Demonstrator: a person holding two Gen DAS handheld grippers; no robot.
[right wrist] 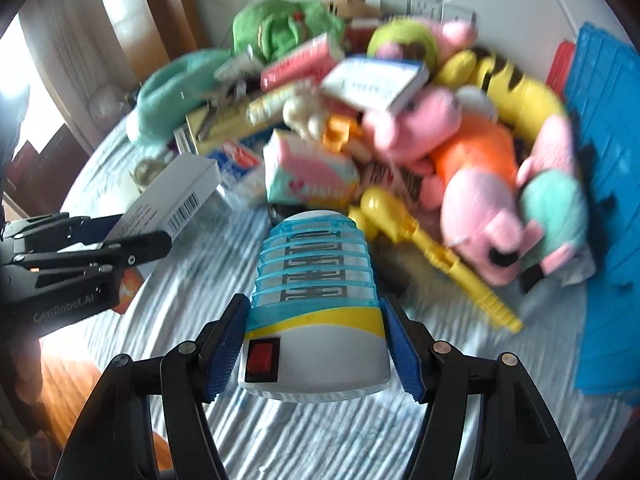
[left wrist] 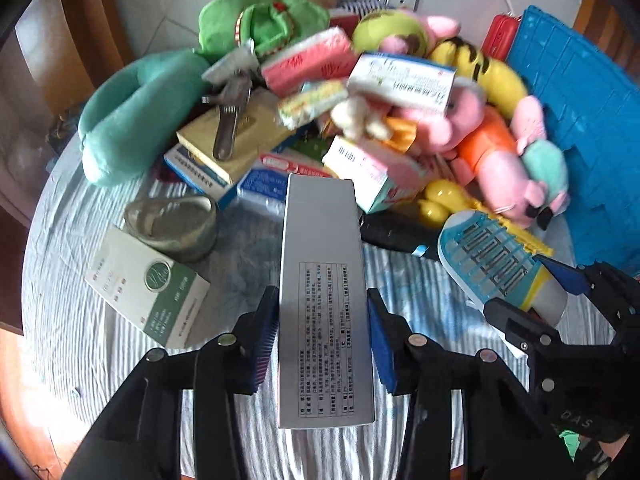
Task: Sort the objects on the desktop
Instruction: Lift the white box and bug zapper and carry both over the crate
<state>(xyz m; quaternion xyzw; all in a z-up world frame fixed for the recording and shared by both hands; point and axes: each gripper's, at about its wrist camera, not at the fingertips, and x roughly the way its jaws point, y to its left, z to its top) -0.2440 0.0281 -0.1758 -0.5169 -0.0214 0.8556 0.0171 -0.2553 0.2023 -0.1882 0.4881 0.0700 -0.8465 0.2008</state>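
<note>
My left gripper is shut on a long silver box with small printed text, held lengthwise above the striped cloth. The same silver box shows at the left of the right wrist view, gripped by the left gripper. My right gripper is shut on a blue, yellow and white mosquito lamp with a red switch, its blue pads pressed on both sides of the base. In the left wrist view that lamp hangs at the right in the right gripper.
A heap of plush toys, medicine boxes and a wrench fills the far side of the round table. A blue crate stands at the right. A tape roll and a green-white box lie at the left.
</note>
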